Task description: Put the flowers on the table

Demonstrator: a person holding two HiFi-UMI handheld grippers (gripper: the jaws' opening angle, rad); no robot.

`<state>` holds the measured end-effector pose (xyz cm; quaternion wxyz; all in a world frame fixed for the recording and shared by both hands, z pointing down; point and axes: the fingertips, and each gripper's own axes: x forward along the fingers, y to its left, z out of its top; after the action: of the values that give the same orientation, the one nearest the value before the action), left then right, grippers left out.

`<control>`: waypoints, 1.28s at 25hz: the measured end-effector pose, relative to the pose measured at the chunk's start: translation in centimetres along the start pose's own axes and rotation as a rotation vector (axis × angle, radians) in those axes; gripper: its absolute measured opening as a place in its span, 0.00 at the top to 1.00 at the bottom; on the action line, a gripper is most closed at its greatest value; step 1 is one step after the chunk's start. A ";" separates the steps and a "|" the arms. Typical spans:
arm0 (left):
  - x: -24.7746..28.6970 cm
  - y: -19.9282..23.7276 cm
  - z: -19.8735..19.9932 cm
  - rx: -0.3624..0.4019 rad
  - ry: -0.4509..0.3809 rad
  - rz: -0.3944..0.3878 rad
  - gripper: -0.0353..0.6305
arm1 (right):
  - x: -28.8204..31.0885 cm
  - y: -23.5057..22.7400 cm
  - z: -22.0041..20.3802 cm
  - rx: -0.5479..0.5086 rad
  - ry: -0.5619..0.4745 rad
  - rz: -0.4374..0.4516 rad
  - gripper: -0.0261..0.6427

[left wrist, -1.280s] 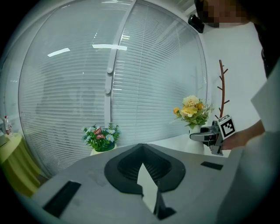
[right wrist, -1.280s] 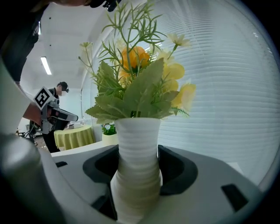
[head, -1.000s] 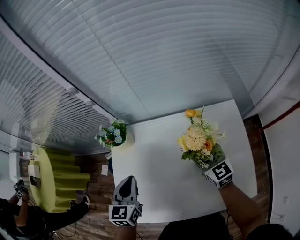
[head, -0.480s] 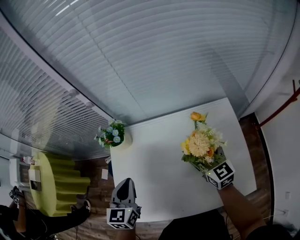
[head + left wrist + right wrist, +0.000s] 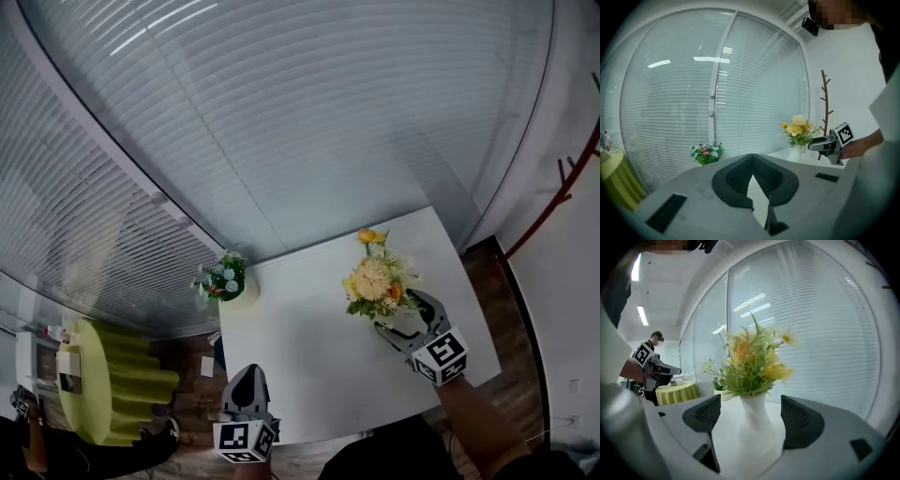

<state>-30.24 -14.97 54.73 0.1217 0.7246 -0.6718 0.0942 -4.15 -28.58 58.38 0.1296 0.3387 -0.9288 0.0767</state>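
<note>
The release step is judged to be in hand. The white vase (image 5: 752,427) of yellow flowers (image 5: 373,279) is stood on the tabletop (image 5: 300,361) near its right edge. The jaws of the right gripper (image 5: 406,324) have just been opening and are spread wide either side of the vase, untouched by either pad. A straight withdrawal without brushing it is called for next. The left gripper (image 5: 248,380) is held closed and empty at the near edge. The flowers are seen upright, yellow and orange over green.
</note>
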 end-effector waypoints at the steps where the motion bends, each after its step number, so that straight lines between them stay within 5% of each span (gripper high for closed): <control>1: -0.3 -0.2 0.4 0.003 -0.014 0.005 0.95 | -0.7 0.2 0.3 -0.008 -0.003 -0.009 0.37; 17: -3.1 -1.9 3.7 -0.011 -0.145 0.032 0.95 | -7.9 1.0 6.3 0.014 -0.064 0.022 0.38; 22: -1.8 -1.6 5.7 0.048 -0.148 0.050 0.95 | -9.0 -0.6 7.9 -0.026 -0.092 0.013 0.39; 32: 1.0 -3.0 6.3 0.061 -0.149 0.006 0.95 | -9.5 -3.9 9.7 -0.002 -0.162 -0.065 0.71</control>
<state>-27.39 -17.69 48.85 0.0491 0.7309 -0.6780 0.0606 3.51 -27.97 46.52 0.0569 0.3737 -0.9248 0.0438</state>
